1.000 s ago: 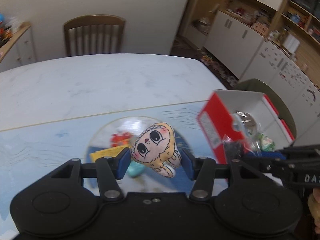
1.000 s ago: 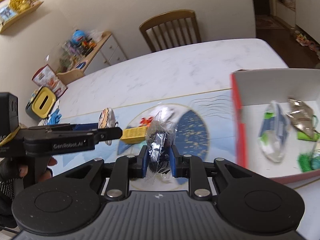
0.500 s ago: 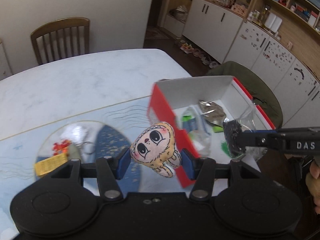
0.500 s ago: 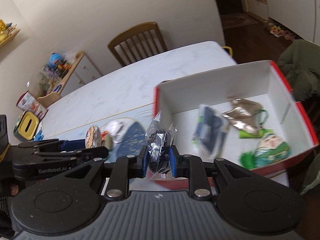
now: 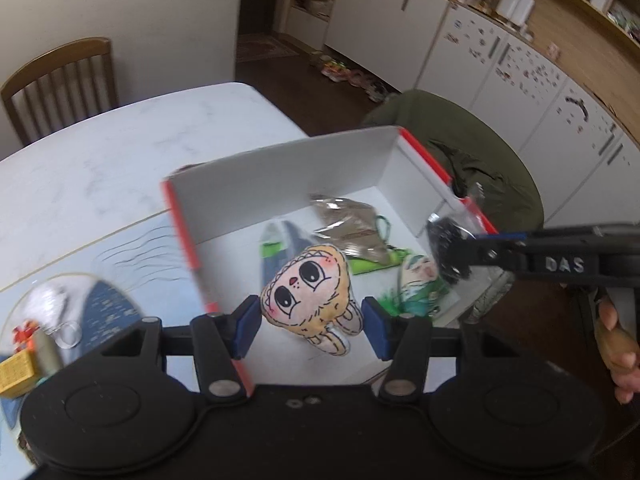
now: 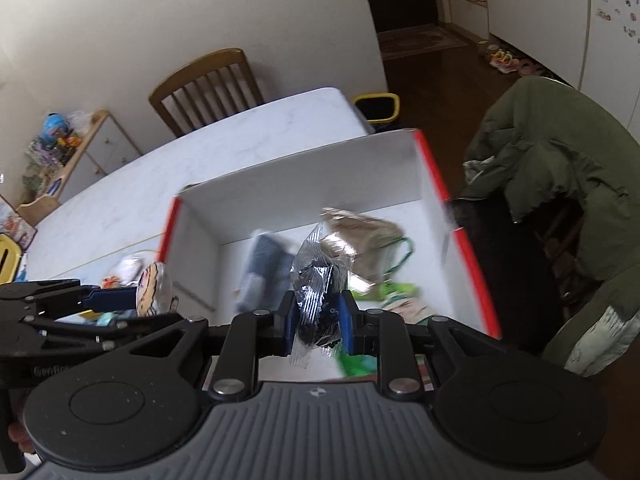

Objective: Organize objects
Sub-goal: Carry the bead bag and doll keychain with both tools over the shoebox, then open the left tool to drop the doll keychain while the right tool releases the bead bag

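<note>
My left gripper (image 5: 310, 326) is shut on a flat yellow plush doll (image 5: 310, 298) with big black eyes, held over the near left part of the red-and-white box (image 5: 280, 172). From the right wrist view the same doll (image 6: 154, 288) shows edge-on. A clear packet of dark pieces (image 6: 316, 300) is clamped in my right gripper (image 6: 316, 324), above the box's (image 6: 304, 176) near side. In the left wrist view that packet (image 5: 450, 248) hangs over the box's right wall. Inside lie a blue pouch (image 5: 280, 248), a brown foil bag (image 5: 352, 228) and a green packet (image 5: 416, 280).
The box stands at the right end of a white marble table (image 5: 120, 148) on a blue printed mat (image 5: 104, 276). A yellow block (image 5: 16, 372) and a key ring (image 5: 66, 332) lie on the mat. An olive jacket (image 6: 568, 152) drapes a chair to the right. A wooden chair (image 6: 208, 84) stands at the far side.
Both grippers have swung right, from over the mat to above the box, each keeping its object. The box now fills the middle of both views.
</note>
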The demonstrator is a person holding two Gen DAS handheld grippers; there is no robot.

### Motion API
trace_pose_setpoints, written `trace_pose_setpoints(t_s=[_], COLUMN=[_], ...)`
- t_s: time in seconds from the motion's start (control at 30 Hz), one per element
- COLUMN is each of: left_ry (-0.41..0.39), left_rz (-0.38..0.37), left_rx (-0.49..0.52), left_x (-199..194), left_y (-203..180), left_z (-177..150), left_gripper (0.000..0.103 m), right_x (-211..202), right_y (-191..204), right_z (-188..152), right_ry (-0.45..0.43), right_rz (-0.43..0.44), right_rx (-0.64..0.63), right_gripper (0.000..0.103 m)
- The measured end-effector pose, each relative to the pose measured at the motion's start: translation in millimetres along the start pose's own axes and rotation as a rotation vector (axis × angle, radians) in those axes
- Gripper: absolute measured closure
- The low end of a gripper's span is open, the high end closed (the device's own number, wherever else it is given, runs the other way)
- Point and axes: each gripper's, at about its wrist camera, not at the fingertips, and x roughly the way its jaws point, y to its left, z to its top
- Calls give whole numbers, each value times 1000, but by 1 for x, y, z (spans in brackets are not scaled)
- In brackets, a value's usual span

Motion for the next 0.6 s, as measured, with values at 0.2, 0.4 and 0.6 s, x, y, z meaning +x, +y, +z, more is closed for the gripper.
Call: trace_pose_setpoints(t_s=[0.2, 0.4, 0.6], left_ry=[65, 139, 199], left_rz=[-14, -10, 6], left_rx=[44, 33, 37], left_x=[35, 69, 98], left_y=[-31, -39, -43], left_z=[11, 20, 26], left_gripper=[49, 49, 49], right_x=[28, 58, 88], right_y=[-18, -16, -6], right_z=[13, 24, 29], right_ry=[28, 70, 128], right_rz=[-44, -79, -135], right_rx=[-16, -72, -160], right_gripper=[82, 82, 82])
